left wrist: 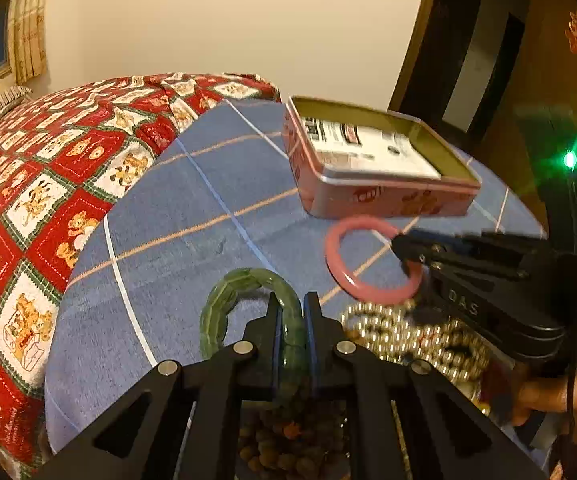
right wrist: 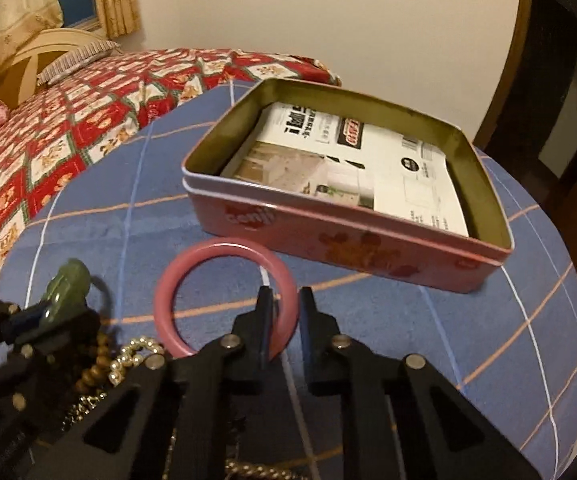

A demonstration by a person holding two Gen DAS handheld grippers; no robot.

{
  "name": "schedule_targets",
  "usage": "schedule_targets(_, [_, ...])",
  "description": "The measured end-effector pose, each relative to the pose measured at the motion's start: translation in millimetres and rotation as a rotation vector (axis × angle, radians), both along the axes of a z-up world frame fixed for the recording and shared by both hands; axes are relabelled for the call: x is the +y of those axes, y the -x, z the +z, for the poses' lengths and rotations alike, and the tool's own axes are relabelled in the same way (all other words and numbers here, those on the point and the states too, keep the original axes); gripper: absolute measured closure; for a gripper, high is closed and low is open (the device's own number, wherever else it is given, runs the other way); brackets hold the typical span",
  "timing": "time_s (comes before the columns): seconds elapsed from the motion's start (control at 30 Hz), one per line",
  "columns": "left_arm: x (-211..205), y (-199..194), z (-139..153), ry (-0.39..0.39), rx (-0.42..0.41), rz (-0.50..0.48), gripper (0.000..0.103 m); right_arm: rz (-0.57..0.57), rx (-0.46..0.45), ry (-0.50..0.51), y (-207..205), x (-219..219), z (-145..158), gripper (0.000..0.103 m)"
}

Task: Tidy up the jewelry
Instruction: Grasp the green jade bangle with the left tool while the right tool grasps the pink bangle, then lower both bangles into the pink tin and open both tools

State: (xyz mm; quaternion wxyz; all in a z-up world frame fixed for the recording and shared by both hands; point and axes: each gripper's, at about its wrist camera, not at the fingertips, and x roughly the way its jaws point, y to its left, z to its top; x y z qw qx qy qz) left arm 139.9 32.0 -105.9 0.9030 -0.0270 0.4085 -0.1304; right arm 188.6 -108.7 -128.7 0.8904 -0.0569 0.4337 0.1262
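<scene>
Left tool (left wrist: pixel 291 312) clamped on green jade-like bangle (left wrist: pixel 224 300) at frame btm ctr, right tool (right wrist: pixel 286 312) clamped on pink ring bangle (right wrist: pixel 224 300), open pink metal tin (right wrist: pixel 348 240) behind, upper right, on blue checked bench (right wrist: pixel 488 340).

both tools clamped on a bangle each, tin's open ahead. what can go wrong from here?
1. Left tool pinches the green bangle on its thin rim; a hard, smooth ring could slip or swing out.
2. Right tool holds the pink bangle the same way.
3. Lifting may snag the gold bead chain beside both, dragging it off the blue cloth.
</scene>
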Motion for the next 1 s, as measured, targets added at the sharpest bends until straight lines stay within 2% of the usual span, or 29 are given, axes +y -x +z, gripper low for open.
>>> schedule_targets(0.1, [4.5, 1.3, 16.7, 0.043, -0.048, -0.001, 0.094, -0.034, 0.013, -0.069, 1.8, -16.6, 5.6, 0.09])
schedule_targets(0.2, [6.2, 2.9, 34.3, 0.052, -0.103, -0.005, 0.094, -0.058, 0.003, -0.151, 10.0, -34.7, 19.2, 0.09])
schedule_targets(0.33, [5.4, 0.8, 53.2, 0.1, -0.152, -0.014, 0.094, -0.082, -0.046, -0.194, 21.1, -50.3, 40.2, 0.09])
schedule_targets(0.47, [-8.0, -8.1, 68.0, 0.095, -0.203, -0.041, 0.094, -0.103, -0.101, -0.245, 21.6, -56.9, 63.9, 0.09])
schedule_targets(0.63, [-28.1, -30.4, 80.1, 0.114, -0.241, -0.081, 0.094, -0.208, -0.178, -0.3, -1.8, -81.8, 88.0, 0.09])
schedule_targets(0.7, [-38.3, -42.9, 80.5, 0.116, -0.25, -0.093, 0.094, -0.25, -0.181, -0.319, -13.7, -90.3, 87.8, 0.09])
schedule_targets(0.8, [-52.7, -64.4, 76.2, 0.105, -0.246, -0.113, 0.094, -0.313, -0.19, -0.292, -33.5, -96.6, 80.4, 0.09])
schedule_targets(1.0, [-79.2, -108.6, 54.1, 0.074, -0.193, -0.129, 0.094, -0.326, -0.148, -0.243, -61.9, -92.0, 56.7, 0.09])
